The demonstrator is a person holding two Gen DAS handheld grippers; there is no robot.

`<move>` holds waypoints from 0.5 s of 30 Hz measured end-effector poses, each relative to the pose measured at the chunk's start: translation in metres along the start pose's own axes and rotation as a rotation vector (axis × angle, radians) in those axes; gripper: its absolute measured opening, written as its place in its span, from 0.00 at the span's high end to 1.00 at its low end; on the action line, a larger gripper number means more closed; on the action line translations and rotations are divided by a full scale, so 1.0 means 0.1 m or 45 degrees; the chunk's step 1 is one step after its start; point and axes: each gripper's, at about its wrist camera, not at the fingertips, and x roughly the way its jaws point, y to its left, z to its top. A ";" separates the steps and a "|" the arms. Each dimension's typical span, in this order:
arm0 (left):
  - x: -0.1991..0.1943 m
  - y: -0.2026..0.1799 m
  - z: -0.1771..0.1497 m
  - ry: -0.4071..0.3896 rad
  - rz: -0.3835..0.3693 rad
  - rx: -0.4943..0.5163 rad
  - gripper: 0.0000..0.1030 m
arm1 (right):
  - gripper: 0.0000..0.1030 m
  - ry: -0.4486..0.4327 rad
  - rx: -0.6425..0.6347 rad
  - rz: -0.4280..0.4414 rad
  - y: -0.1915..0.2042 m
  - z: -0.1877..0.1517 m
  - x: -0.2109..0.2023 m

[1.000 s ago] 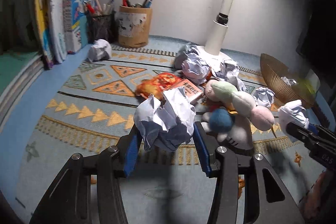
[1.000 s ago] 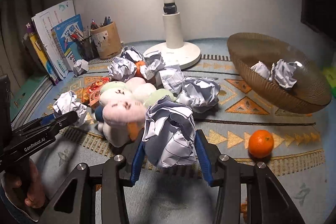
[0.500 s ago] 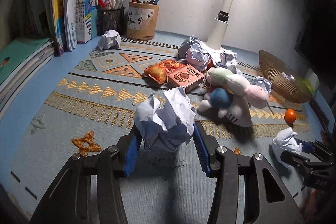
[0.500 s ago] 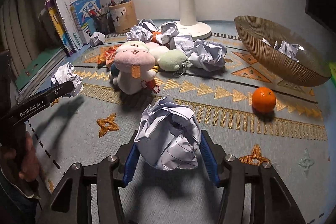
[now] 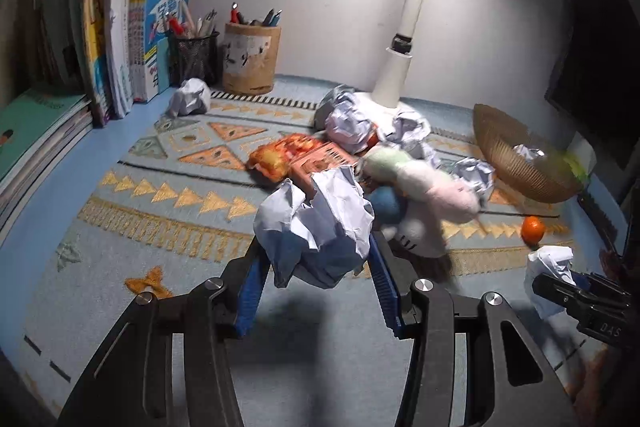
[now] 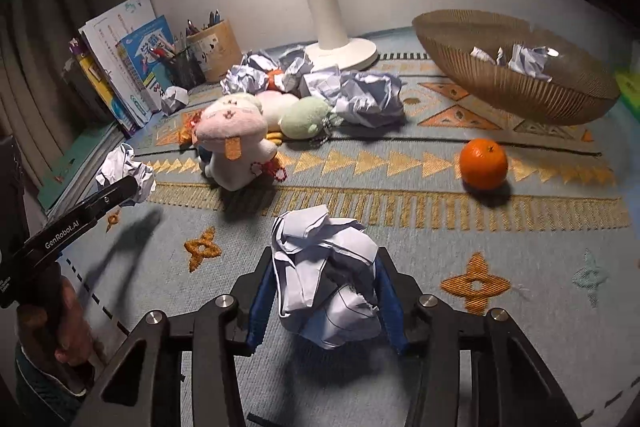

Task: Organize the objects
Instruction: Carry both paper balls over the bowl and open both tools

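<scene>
My left gripper (image 5: 316,267) is shut on a crumpled paper ball (image 5: 316,227) and holds it above the patterned mat. My right gripper (image 6: 324,291) is shut on another crumpled paper ball (image 6: 324,279) low over the mat's front. The left gripper with its ball (image 6: 126,173) shows at the left of the right wrist view; the right gripper's ball (image 5: 550,267) shows at the right of the left wrist view. A woven basket (image 6: 508,87) at the back right holds a few paper balls (image 6: 528,61). Several more paper balls (image 6: 368,97) lie by the lamp base.
Plush toys (image 6: 236,143) and a snack packet (image 5: 280,155) lie mid-mat. An orange (image 6: 483,163) sits in front of the basket. A white lamp (image 6: 332,27), pen holders (image 5: 250,59), upright books (image 5: 136,39) and a lone paper ball (image 5: 190,101) stand along the back and left.
Both grippers drew back from the pile toward the front of the mat, each keeping its paper ball. Since half a second ago the left gripper has swung slightly right and forward.
</scene>
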 end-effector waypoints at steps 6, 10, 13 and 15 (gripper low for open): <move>-0.09 -0.92 0.71 -0.119 -0.181 0.154 0.55 | 0.55 -0.275 0.049 -0.189 -0.49 0.69 -0.74; 0.28 -1.57 1.08 -0.069 -0.336 0.181 0.55 | 0.55 -0.337 0.178 -0.287 -1.04 1.12 -0.83; 0.75 -1.97 1.18 0.025 -0.373 0.196 0.55 | 0.55 -0.291 0.269 -0.292 -1.40 1.29 -0.63; 1.02 -2.17 1.19 0.082 -0.398 0.190 0.55 | 0.55 -0.248 0.319 -0.302 -1.59 1.36 -0.45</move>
